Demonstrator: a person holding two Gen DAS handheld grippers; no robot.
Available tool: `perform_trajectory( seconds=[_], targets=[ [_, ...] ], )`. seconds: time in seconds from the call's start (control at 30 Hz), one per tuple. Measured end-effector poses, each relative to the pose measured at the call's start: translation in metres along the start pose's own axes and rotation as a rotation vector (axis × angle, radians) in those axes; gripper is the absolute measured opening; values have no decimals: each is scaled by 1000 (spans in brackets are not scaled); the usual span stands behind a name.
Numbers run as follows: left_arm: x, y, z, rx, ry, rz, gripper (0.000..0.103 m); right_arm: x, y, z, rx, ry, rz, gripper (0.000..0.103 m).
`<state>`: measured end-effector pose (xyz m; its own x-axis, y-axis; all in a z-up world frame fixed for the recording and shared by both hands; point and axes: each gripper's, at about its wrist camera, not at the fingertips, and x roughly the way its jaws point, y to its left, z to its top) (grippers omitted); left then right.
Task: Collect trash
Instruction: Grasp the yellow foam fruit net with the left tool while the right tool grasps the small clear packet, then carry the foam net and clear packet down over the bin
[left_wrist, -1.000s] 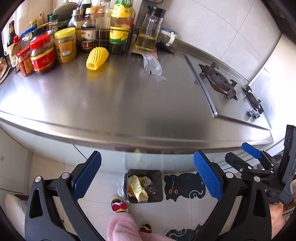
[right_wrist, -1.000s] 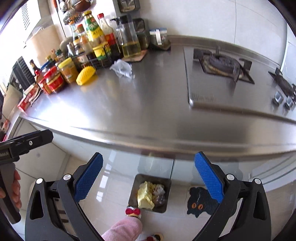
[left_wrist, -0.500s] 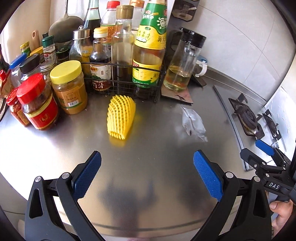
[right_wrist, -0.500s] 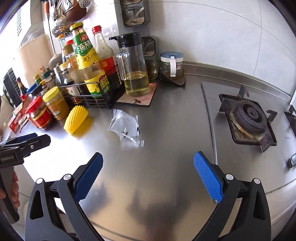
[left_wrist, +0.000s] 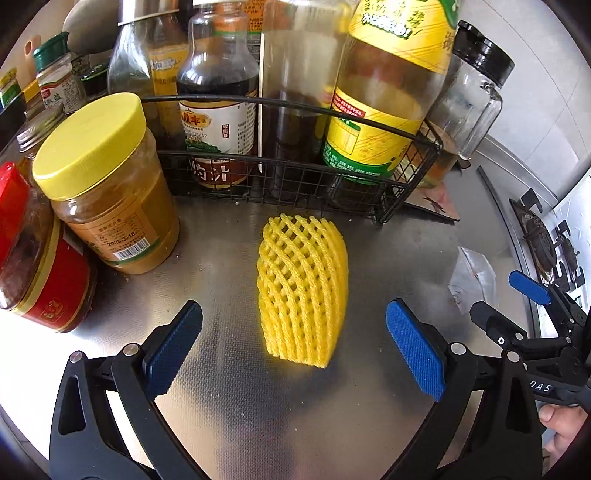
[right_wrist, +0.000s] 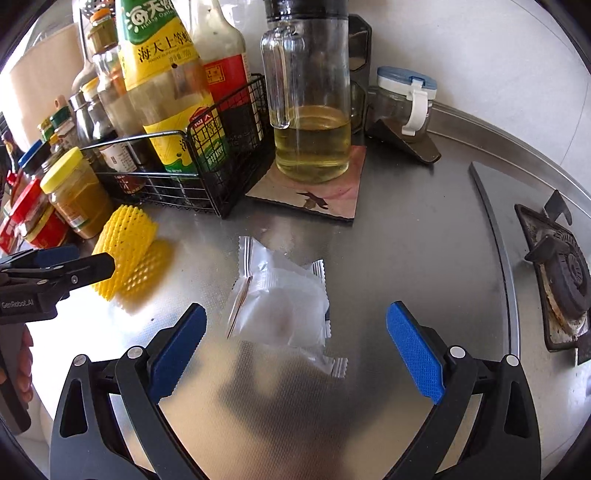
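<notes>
Both grippers moved closer: one foam net (left_wrist: 303, 288), one wrapper (right_wrist: 284, 306).

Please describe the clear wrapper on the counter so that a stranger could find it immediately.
Start at the wire basket of bottles on the steel counter. In front of it, nearer the stove, lies the clear wrapper, flat and crumpled. Unlike the yellow foam net beside it, it is see-through with zigzag edges.
</notes>
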<state>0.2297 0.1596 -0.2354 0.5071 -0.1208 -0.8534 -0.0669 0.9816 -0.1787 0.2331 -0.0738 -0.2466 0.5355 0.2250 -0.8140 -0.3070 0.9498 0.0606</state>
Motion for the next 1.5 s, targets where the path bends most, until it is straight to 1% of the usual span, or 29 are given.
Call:
perform_trajectory(
  seconds=[0.03,0.07,0.1,0.13,0.17,0.2,0.23,0.27,0.3,0.33,0.37,0.47,0.6,0.77,0.93,1.07,1.17,1.33,1.43,1.5],
  targets=[
    [4,1,1,1,7,-4,94,4,0,1,-2,7,-1,97],
    [7,3,2,2,14,-9,92,7,1,1,-3,16,2,93],
    [10,4,2,5,20,-16,83,11,1,2,-4,24,7,84],
    [13,3,2,10,28,-21,71,14,2,2,-5,34,5,77],
    [15,3,2,14,35,-24,64,16,1,1,-2,43,-3,61],
    [16,3,1,17,39,-26,51,18,0,1,4,52,-12,42],
    [16,2,0,20,43,-30,41,18,-2,0,12,54,-6,36],
    [15,1,-1,23,42,-28,35,16,-3,-1,19,52,3,32],
    [13,-1,-2,28,35,-26,25,14,-4,-1,20,54,11,24],
    [10,-4,-3,34,28,-21,15,11,-5,-3,20,53,15,21],
    [7,-6,-4,41,19,-16,12,7,-7,-4,22,45,14,19],
    [-6,-16,-8,56,4,-13,10,-12,-14,-10,31,18,16,16],
    [-33,-41,-19,82,-30,-3,10,-43,-28,-20,58,-16,26,16],
    [-79,-82,-48,119,-76,3,9,-95,-38,-46,66,-61,26,16],
    [-122,-123,-90,126,-98,-11,10,-148,-50,-85,64,-95,7,16],
    [-136,-157,-128,135,-99,-22,10,-182,-63,-123,70,-101,2,16],
    [-146,-178,-159,146,-94,-31,10,-199,-69,-151,72,-98,3,16],
    [-156,-205,-210,156,-76,-46,10,-219,-75,-198,83,-84,18,16],
    [-157,-215,-240,159,-55,-55,10,-219,-75,-227,83,-58,34,16],
    [-151,-221,-260,173,-43,-50,10,-211,-74,-245,80,-23,46,16]
  ],
)
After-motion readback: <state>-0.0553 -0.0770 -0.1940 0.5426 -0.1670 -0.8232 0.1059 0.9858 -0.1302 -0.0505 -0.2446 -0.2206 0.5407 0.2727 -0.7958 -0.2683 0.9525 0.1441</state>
